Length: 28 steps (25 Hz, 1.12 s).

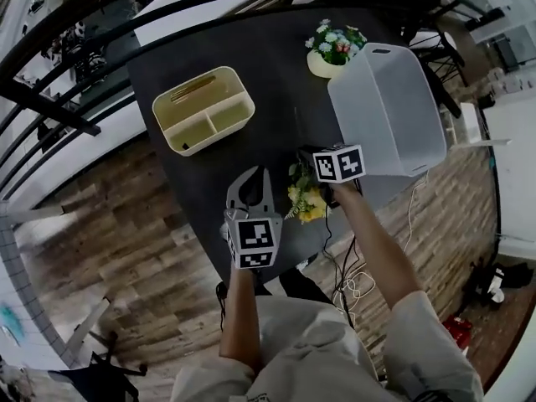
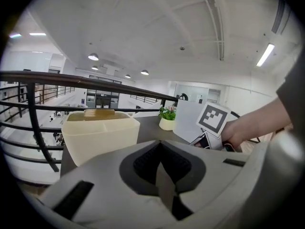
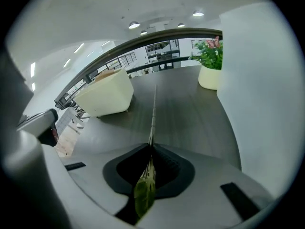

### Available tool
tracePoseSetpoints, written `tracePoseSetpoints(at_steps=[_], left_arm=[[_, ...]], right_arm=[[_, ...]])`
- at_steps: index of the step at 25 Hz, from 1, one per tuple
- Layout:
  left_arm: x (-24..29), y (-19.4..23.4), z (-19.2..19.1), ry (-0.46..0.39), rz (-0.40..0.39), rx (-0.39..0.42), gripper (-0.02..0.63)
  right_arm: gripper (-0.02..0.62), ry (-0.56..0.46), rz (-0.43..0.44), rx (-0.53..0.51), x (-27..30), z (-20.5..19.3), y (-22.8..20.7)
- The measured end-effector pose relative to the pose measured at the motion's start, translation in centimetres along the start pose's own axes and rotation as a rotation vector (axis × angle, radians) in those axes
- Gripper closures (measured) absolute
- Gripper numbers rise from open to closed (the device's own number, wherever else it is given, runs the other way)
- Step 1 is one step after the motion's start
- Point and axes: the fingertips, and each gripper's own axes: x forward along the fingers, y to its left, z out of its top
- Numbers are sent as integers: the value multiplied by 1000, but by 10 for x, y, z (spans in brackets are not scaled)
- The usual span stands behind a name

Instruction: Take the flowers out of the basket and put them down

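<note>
Grips the yellow flowers in the right claw, jaws pinched together on the thin green stem, with a leaf caught between them close to the camera. Points the bare stem away across the dark worktop, toward the black railing beyond it. Carries the blooms just left of that claw's marker cube in the head view, over the near edge of the worktop, outside the white bin and just beside its near left corner. No telling whether blooms and worktop touch.

Holds the left claw closed and empty, tips met with nothing between them, just left of the flowers and apart from them. Aims it across the worktop toward the cream caddy.

Farther back on the worktop:
- At the left, the caddy, upright, split into compartments.
- At the right, the bin, open at the top.
- Just beside the bin's far left corner, a small pot of pink and white flowers.

From the left claw's own view: caddy to the left, pot and bin behind, the person's right hand wrapped round the other claw's handle at the right edge. Below the worktop, a wood-plank floor and loose cables.
</note>
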Motion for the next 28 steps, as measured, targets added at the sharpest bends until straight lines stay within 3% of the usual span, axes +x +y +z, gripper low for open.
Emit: tracePoseSetpoints(at_steps=[5,10,13,22,28], left_arm=[[-6,9,-7,42,-2,87,586],[-15,1,-17,62,-43,91,586],[-11,0,-21,66,-71,89,586],[-24,-24,-8,45,-77,99,586],[-50,-59,5,26,-47,123,586]], right_arm=[[540,40,-13,-14,34,6,1],[526,58,-71,-20,46,5,-8],[470,36,-72,-30,46,16,-4],[465,-193,3,-3,-44,51,27],[465,-343,28,-30,-135,47,41]])
